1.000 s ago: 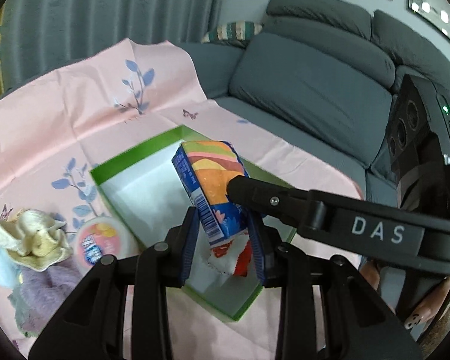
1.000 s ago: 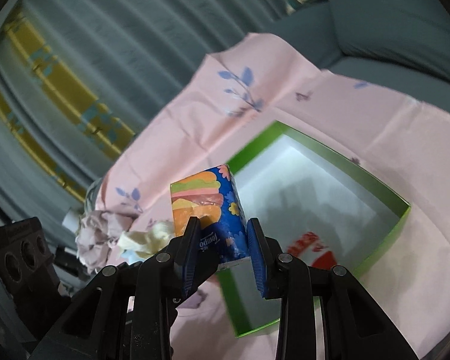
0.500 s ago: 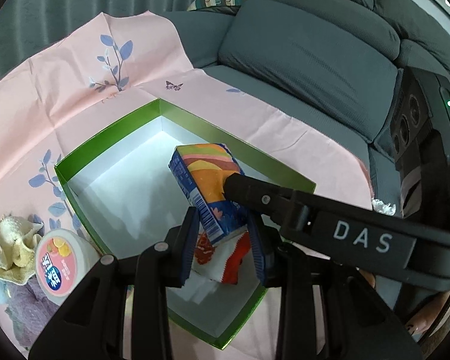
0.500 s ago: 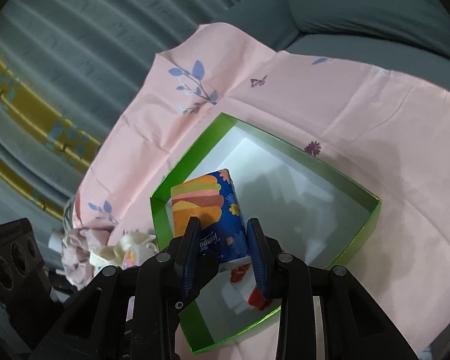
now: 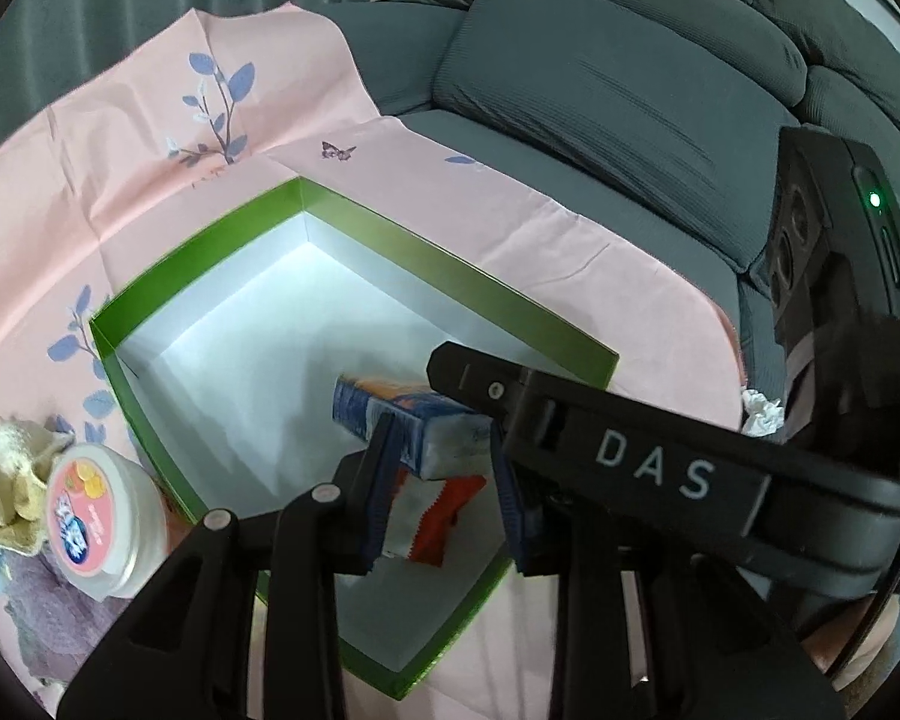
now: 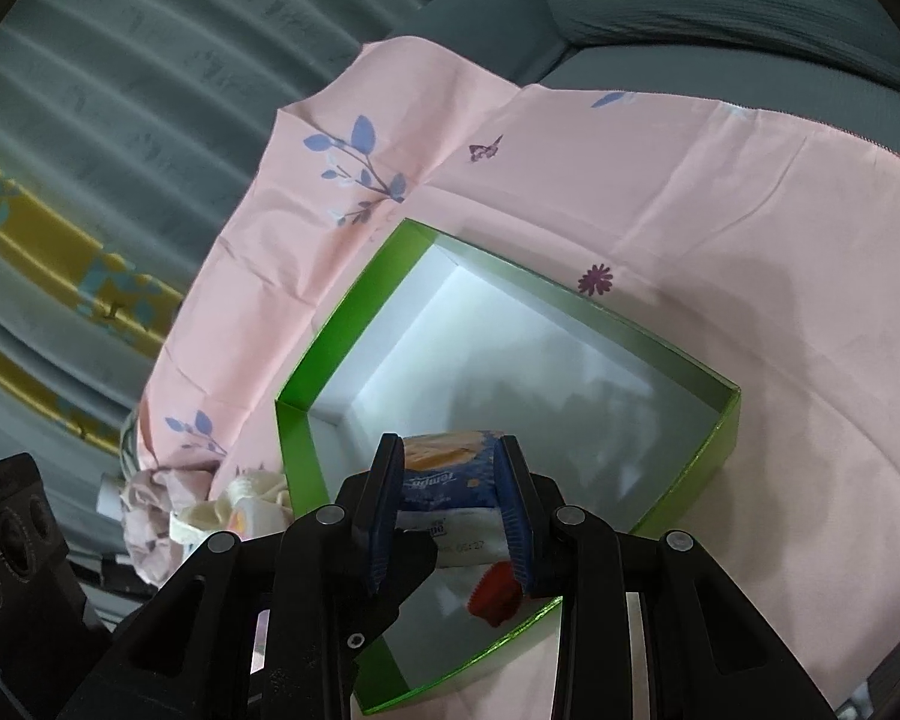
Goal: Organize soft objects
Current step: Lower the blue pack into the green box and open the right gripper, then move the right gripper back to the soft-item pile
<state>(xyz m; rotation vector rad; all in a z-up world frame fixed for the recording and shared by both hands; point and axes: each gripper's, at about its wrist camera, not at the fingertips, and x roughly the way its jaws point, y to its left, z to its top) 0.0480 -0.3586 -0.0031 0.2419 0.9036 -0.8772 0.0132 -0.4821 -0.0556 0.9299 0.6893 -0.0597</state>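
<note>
Tissue pack: lying low in the near corner of the green box, over a red-white packet.
Right gripper: fingers clamping its sides.
Left gripper: fingers closing around it; contact unclear.
Handling: light, squashy; grip the broad sides gently.

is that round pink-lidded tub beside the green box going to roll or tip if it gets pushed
The tub probably slides rather than rolls: it sits flat on its base on the pink cloth. It looks squat and wide, so tipping seems unlikely. The cloth could bunch under it, and the green box wall close beside it would likely stop it.
</note>
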